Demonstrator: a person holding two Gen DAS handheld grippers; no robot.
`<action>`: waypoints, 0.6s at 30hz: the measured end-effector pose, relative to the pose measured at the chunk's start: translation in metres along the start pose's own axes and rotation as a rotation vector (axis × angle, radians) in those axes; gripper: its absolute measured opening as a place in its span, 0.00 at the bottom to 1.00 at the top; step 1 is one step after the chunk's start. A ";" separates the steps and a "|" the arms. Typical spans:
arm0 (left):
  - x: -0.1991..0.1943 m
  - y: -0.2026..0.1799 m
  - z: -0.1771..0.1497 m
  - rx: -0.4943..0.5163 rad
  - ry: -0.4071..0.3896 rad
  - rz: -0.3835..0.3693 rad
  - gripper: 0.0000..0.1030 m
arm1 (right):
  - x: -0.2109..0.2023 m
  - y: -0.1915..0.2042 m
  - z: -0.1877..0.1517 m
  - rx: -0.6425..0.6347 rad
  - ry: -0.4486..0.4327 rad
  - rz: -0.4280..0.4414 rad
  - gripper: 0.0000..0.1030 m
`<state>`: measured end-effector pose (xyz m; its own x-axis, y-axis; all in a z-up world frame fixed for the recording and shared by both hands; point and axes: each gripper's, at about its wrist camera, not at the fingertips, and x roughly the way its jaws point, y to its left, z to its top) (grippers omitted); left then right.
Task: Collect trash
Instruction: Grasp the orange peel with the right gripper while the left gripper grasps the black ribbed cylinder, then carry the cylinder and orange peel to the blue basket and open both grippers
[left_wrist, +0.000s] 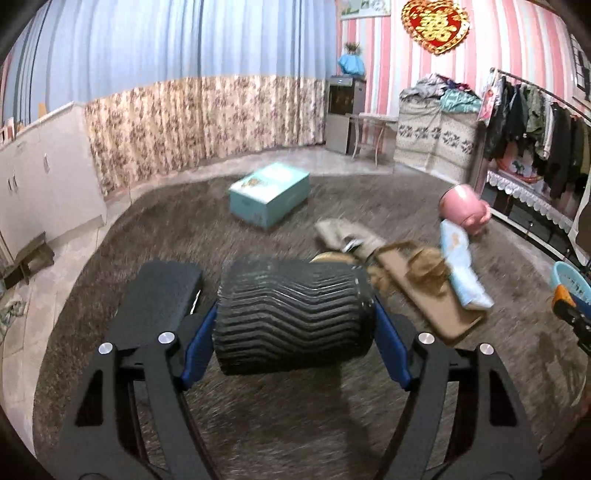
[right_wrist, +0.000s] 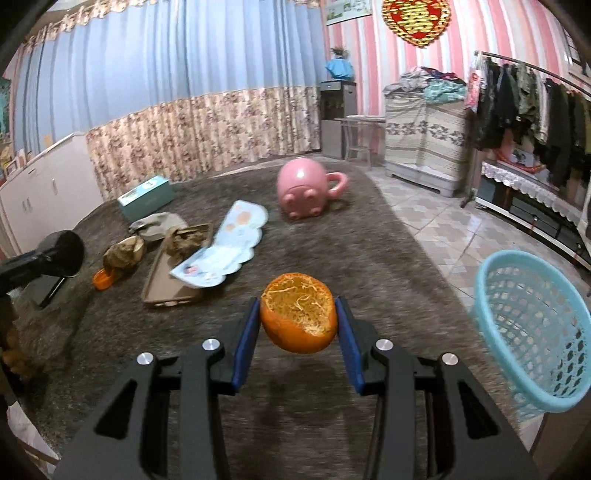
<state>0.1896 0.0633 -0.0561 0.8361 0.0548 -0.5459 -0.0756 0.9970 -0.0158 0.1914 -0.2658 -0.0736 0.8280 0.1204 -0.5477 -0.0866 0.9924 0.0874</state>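
Right wrist — jaws clamp orange peel (right_wrist: 298, 320) | left — black ribbed cup (left_wrist: 293, 315) (gripped)

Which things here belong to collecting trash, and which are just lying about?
For the job: orange peel in right gripper; blue basket; crumpled brown paper.

Lying about: pink mug; teal box; phone case; clothes rack.

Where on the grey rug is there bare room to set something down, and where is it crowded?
Bare grey rug lies between the tipped pink pig-shaped mug and the light blue plastic basket, and in the foreground below the right gripper, whose jaws hold the orange peel. The left is crowded: brown tray, pale blue wrapper, crumpled paper, teal box.
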 end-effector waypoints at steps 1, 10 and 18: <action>-0.001 -0.004 0.002 0.002 -0.006 -0.009 0.71 | -0.001 -0.005 0.001 0.009 -0.002 -0.010 0.40; -0.014 -0.080 0.023 0.050 -0.073 -0.134 0.71 | -0.017 -0.069 0.010 0.112 -0.041 -0.123 0.40; -0.019 -0.158 0.027 0.115 -0.092 -0.257 0.71 | -0.037 -0.119 0.013 0.160 -0.072 -0.234 0.40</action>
<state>0.1999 -0.0939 -0.0204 0.8658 -0.2009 -0.4584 0.2026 0.9782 -0.0461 0.1779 -0.3887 -0.0529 0.8528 -0.1191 -0.5085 0.1952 0.9758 0.0988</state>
